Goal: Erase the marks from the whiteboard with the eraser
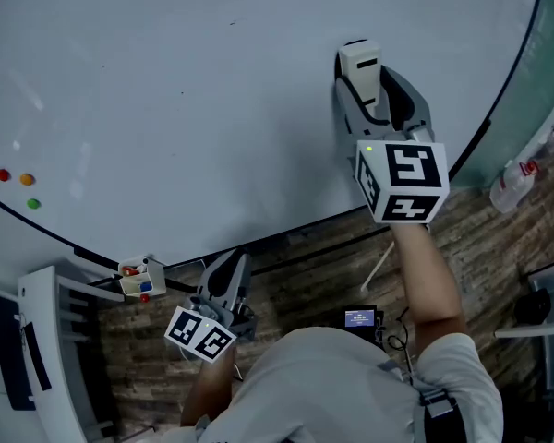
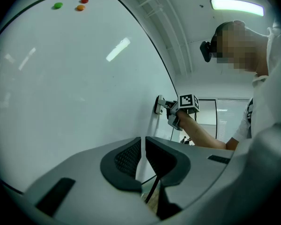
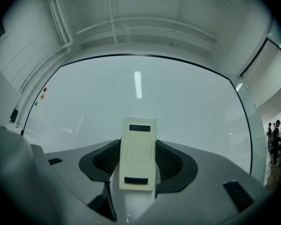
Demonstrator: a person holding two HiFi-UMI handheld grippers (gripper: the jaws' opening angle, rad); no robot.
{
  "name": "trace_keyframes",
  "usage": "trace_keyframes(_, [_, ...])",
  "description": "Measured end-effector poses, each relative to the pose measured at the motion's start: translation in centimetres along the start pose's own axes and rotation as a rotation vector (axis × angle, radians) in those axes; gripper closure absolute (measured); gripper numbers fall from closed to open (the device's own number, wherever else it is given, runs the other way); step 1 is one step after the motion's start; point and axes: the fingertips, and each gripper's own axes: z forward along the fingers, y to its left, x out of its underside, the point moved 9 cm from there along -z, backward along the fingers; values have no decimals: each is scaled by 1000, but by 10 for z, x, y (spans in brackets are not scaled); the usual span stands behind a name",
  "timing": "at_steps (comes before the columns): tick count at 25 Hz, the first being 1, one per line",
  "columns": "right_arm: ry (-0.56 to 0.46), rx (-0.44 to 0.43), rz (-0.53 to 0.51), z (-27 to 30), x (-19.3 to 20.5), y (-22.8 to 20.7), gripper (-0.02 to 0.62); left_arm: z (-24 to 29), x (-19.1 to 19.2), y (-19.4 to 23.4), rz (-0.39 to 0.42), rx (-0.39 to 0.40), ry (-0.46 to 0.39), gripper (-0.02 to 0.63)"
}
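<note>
Right gripper [image 1: 374, 95]: jaws clamped on the eraser's two long sides, with its tip pointing at the whiteboard's lower right part.
Eraser [image 1: 358, 63]: cream and oblong, with two dark strips on its back. It stands out past the jaw tips and meets the whiteboard's surface, well in from the board's right edge.
Left gripper [image 1: 229, 270]: pads pressed almost together with only a thin slit between them, and nothing in that slit. It is held clear of the whiteboard, just past the board's lower edge.
Whiteboard [image 1: 185, 90]: pale surface with a dark frame, showing a few tiny dark specks in its upper middle.
Magnets: red [image 1: 3, 174], orange [image 1: 26, 180] and green [image 1: 33, 203], clustered near the whiteboard's left edge.
Marker tray [image 1: 137, 278]: small and white, with red and blue pieces in it. It sits at the whiteboard's lower edge.
Bottle [image 1: 512, 185]: clear with a red cap, lying beyond the whiteboard's right edge.
Forearm [image 1: 425, 270]: bare, reaching from behind the right gripper's marker cube away from the whiteboard.
</note>
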Motion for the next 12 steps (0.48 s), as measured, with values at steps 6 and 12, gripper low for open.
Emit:
trace_keyframes(6, [14,49,11,-1,8,-19,342,-3,-1,2,2,-10,1,571])
trace_keyframes(12, [48,74,12,-3,8,-27,342,-9,-3,2,5,-12,-8,571])
